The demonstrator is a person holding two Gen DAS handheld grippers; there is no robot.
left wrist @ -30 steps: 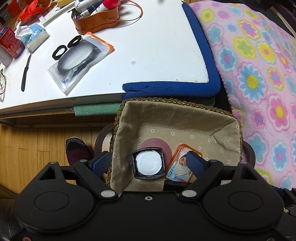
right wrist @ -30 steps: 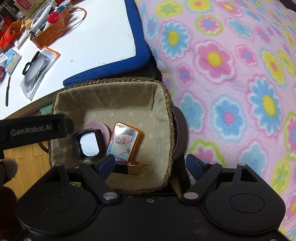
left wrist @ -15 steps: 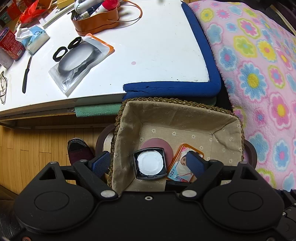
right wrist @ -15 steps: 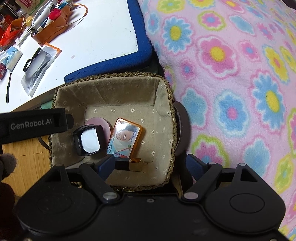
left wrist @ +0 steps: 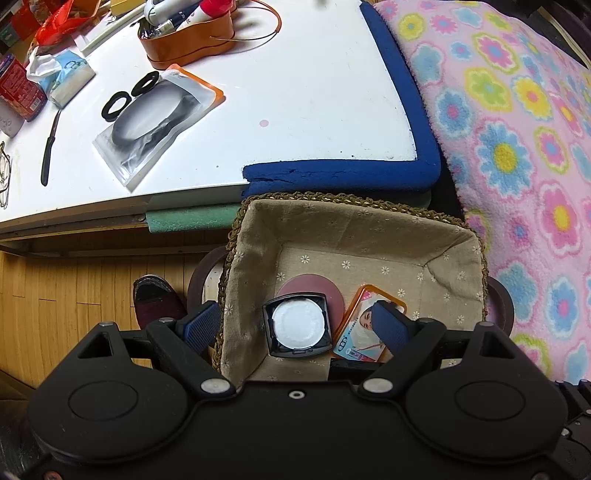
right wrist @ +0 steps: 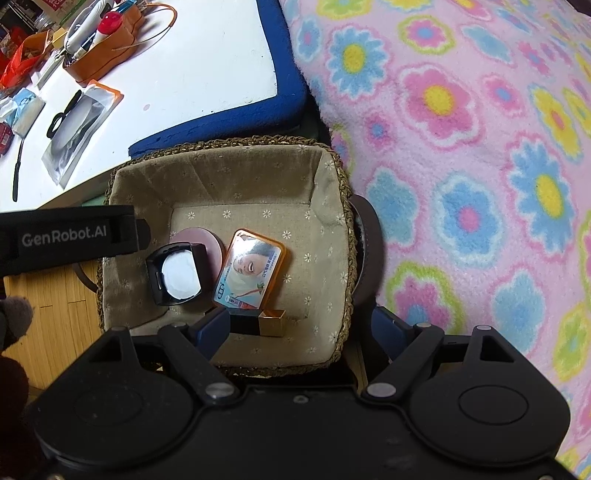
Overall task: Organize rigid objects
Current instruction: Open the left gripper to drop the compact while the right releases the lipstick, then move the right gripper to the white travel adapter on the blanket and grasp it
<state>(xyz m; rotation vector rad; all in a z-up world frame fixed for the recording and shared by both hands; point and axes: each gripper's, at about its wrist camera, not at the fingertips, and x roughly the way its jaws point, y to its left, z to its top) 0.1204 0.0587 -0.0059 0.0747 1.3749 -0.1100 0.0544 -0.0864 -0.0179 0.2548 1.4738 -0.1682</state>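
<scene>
A cloth-lined woven basket [left wrist: 369, 225] [right wrist: 236, 173] sits below the white table's corner. In it lie a black square compact with a white pad [left wrist: 297, 325] [right wrist: 177, 273], a pink round disc [left wrist: 314, 288] [right wrist: 207, 240], an orange-edged picture card [left wrist: 360, 325] [right wrist: 251, 269] and a black and gold lipstick [right wrist: 260, 321]. My left gripper [left wrist: 295, 325] is open and empty above the basket's near side, straddling the compact. My right gripper [right wrist: 299, 325] is open and empty above the basket's near right corner, over the lipstick.
The white table [left wrist: 295, 92] with blue edge padding holds a plastic bag with black rings [left wrist: 155, 118], an orange pouch of pens [left wrist: 188, 33], tissues and a black-handled tool [left wrist: 50, 147]. A flowered pink blanket [right wrist: 461, 147] lies right. Wooden floor [left wrist: 55, 280] and a shoe lie left.
Both grippers have drawn back slightly from the basket, so it sits a little higher in the right wrist view. The things in the basket have not moved.
</scene>
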